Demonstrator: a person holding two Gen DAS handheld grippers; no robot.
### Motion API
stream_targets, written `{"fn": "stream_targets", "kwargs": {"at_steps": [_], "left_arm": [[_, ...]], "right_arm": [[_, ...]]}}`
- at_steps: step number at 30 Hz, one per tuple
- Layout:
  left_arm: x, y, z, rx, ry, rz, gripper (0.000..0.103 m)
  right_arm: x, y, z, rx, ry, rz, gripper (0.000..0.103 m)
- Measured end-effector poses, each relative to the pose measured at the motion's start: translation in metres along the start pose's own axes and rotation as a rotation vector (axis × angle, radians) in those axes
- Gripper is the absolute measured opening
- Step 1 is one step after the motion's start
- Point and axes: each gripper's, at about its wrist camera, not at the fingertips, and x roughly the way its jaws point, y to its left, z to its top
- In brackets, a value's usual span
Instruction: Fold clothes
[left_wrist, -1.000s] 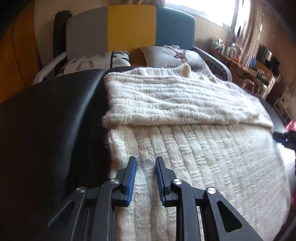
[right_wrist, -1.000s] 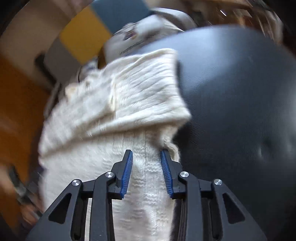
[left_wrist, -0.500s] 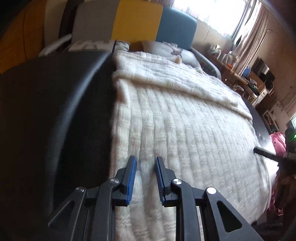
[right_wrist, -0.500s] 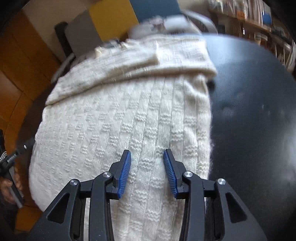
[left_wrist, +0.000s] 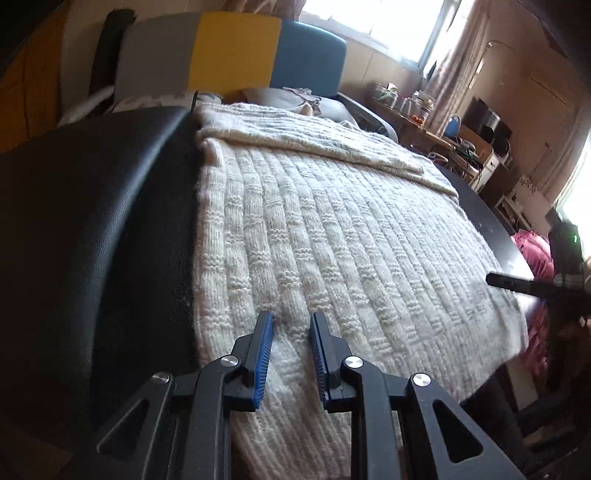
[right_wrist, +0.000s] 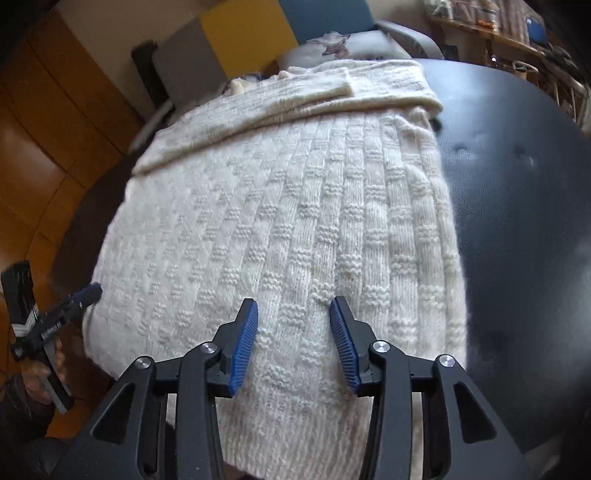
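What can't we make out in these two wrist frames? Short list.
- Sweater near hem: both views, cut off by the bottom edge and covered by the gripper bodies.
- Sleeves: folded across the far end; how they lie underneath is hidden.
- Contact with knit: left gripper and right gripper, jaws opening; touching or hovering not clear.
- Shelf clutter: left wrist view, too small.
- Black surface far right: blurred by fisheye edge.

Both tongs, left (left_wrist: 291, 325) and right (right_wrist: 293, 312), are black angular frames with silver screws and ribbed blue pads (right_wrist: 242, 347).
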Motion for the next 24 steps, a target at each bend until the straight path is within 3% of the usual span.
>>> {"fn": "stream_targets", "kwargs": {"at_steps": [2, 6, 9, 11, 15, 17, 20, 22, 24], "left_arm": [[0.001, 0.005, 0.006, -0.019, 0.013, 0.002, 0.021], [-0.005, -0.002, -0.002, 0.052, 0.016, 0.056, 0.021], [-0.009, -0.004, -0.013, 0.097, 0.0, 0.095, 0.021], [-0.011, 0.002, -0.013, 0.062, -0.003, 0.075, 0.021], [-0.022, 0.003, -0.01, 0.016, -0.007, 0.087, 0.02], [-0.036, -0.009, -0.013, 0.061, -0.05, 0.045, 0.02], [-0.032, -0.024, -0.02, 0.122, -0.024, 0.05, 0.021], [-0.016, -0.02, -0.025, 0.102, 0.032, 0.058, 0.021], [-0.016, -0.014, -0.026, 0.056, 0.007, 0.035, 0.021]], "right_arm": [[-0.005, -0.002, -0.002, 0.015, 0.004, 0.007, 0.046], [-0.019, 0.0, -0.004, 0.038, -0.018, 0.041, 0.046], [-0.031, -0.004, -0.018, 0.02, -0.005, -0.002, 0.046], [-0.025, -0.011, -0.032, 0.011, 0.037, -0.01, 0.046], [-0.039, -0.024, -0.044, 0.097, -0.006, 0.066, 0.046], [-0.053, -0.031, -0.048, 0.122, -0.035, 0.071, 0.046], [-0.066, -0.039, -0.055, 0.142, -0.049, 0.097, 0.046], [-0.065, -0.043, -0.062, 0.152, -0.03, 0.098, 0.046], [-0.055, -0.042, -0.067, 0.163, -0.006, 0.095, 0.046]]}}
